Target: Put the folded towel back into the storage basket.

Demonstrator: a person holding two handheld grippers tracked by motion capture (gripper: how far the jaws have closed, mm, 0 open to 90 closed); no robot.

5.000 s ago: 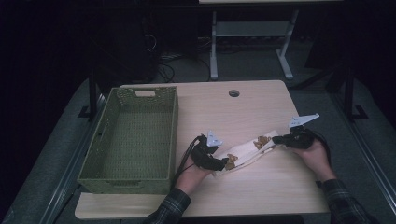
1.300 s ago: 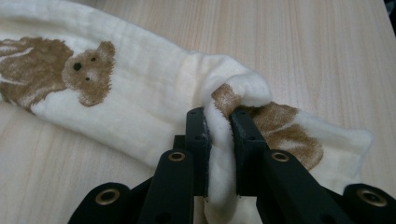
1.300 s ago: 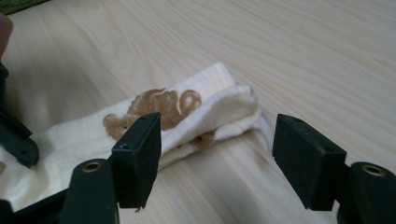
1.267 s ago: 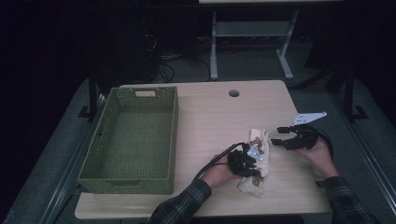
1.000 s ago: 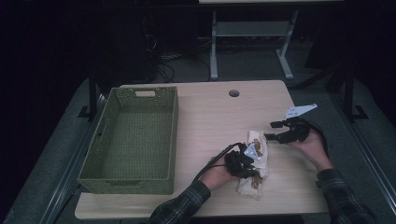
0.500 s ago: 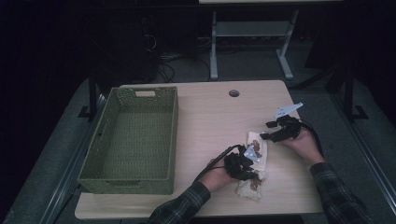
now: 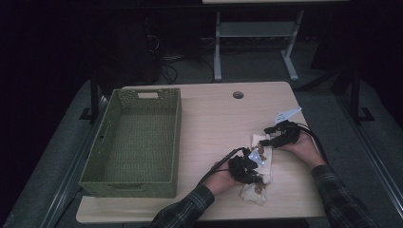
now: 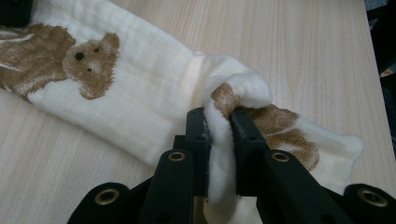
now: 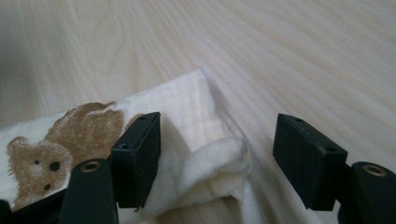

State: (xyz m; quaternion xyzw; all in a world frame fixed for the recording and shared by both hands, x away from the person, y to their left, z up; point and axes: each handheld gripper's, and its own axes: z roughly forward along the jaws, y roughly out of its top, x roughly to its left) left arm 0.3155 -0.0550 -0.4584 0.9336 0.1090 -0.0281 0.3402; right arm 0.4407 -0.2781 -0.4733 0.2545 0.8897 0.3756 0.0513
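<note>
Cloth (image 7: 259, 166) printed with brown bears is seen in the high view lying as a narrow cream strip on the right part of the wooden table (image 7: 209, 118), well clear of the green woven basket (image 7: 135, 140) that takes up the table's left side; bare tabletop is left between basket and cloth and toward the far edge, where a round cable hole (image 7: 238, 95) is set, while the cloth's near end lies close to the table's front edge. The left gripper (image 7: 247, 168) is held over the strip's near part and the right gripper (image 7: 278, 137) at its far end, toward the table's right edge. In the left gripper view, the left gripper (image 8: 219, 126) is seen clamped on a raised fold of the cloth (image 8: 140, 107), the soft cream fabric being pinched between the two black jaws; a bear face is printed on the flat part to the left, another brown patch lies to the right, and open wood is shown beyond. In the right gripper view, the right gripper (image 9: 217, 147) is seen with its jaws spread apart, a bunched corner of the cloth (image 9: 196, 140) lying between them unpressed; one jaw rests over the fabric near a bear print, the other over bare wood, which stretches free ahead.
</note>
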